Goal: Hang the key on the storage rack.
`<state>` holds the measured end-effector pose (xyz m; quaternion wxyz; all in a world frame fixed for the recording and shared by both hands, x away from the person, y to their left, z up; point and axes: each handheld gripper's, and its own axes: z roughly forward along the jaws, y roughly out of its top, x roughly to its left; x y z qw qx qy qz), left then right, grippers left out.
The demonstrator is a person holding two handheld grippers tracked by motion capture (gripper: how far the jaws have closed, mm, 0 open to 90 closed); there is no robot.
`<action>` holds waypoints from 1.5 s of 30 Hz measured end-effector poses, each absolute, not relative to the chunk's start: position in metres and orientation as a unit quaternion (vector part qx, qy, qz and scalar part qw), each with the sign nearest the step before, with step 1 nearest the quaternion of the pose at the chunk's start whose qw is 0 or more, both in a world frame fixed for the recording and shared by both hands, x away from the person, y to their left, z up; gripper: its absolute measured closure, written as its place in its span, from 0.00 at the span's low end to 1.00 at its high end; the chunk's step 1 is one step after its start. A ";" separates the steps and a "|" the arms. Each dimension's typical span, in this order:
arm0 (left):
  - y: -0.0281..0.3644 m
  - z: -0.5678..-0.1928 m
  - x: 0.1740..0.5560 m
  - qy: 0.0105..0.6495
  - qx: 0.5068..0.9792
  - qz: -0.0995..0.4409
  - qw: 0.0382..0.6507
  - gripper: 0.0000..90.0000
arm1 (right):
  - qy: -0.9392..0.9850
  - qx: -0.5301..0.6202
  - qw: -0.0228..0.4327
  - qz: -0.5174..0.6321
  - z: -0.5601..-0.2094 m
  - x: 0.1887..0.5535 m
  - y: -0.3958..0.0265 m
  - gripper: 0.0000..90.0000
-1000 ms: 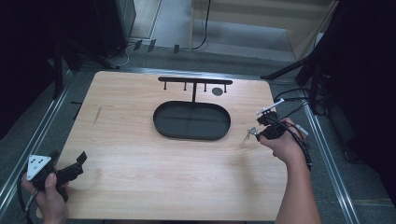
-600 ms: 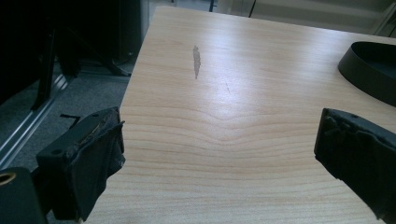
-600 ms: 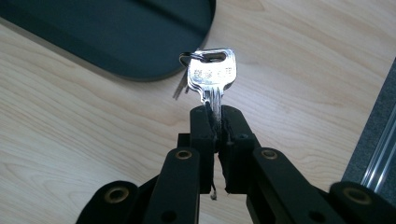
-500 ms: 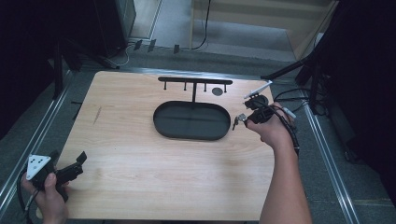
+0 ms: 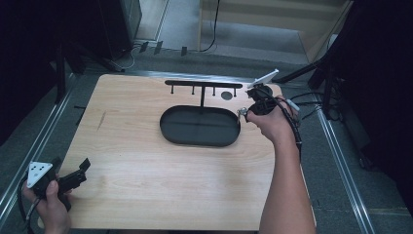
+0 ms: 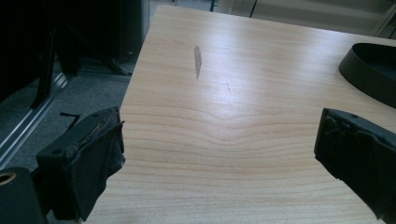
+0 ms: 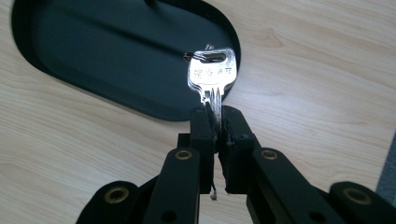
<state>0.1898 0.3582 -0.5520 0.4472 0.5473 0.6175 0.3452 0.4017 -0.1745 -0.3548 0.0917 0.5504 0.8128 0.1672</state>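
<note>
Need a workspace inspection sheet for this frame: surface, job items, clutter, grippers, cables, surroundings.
Surface: light wooden table, one dark scuff near its left side.
Job's things: silver key with a small ring through its head; black oval tray, nothing seen in it; black hook rack rising from the tray's far side, hooks bare.
Clutter: nothing seen.
Grippers: right gripper shut on the key's blade, at the tray's right end; left gripper open, at the table's near-left corner.
Cables: one trails from each gripper; more lie on the floor right of the table.
Surroundings: grey floor, metal rails along both sides, dark stands beyond.
</note>
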 end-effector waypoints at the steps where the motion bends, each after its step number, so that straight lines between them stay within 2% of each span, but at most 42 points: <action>1: 0.358 -0.552 0.190 0.618 0.547 0.345 0.447 0.02 | 0.812 0.549 0.095 0.171 -0.351 0.403 -0.171 0.94; 16: 0.359 -0.552 0.190 0.617 0.547 0.344 0.449 0.02 | 0.795 0.568 0.125 0.174 -0.326 0.416 -0.156 0.94; 45: 0.359 -0.552 0.190 0.616 0.547 0.343 0.451 0.02 | 0.779 0.584 0.134 0.186 -0.332 0.434 -0.152 0.94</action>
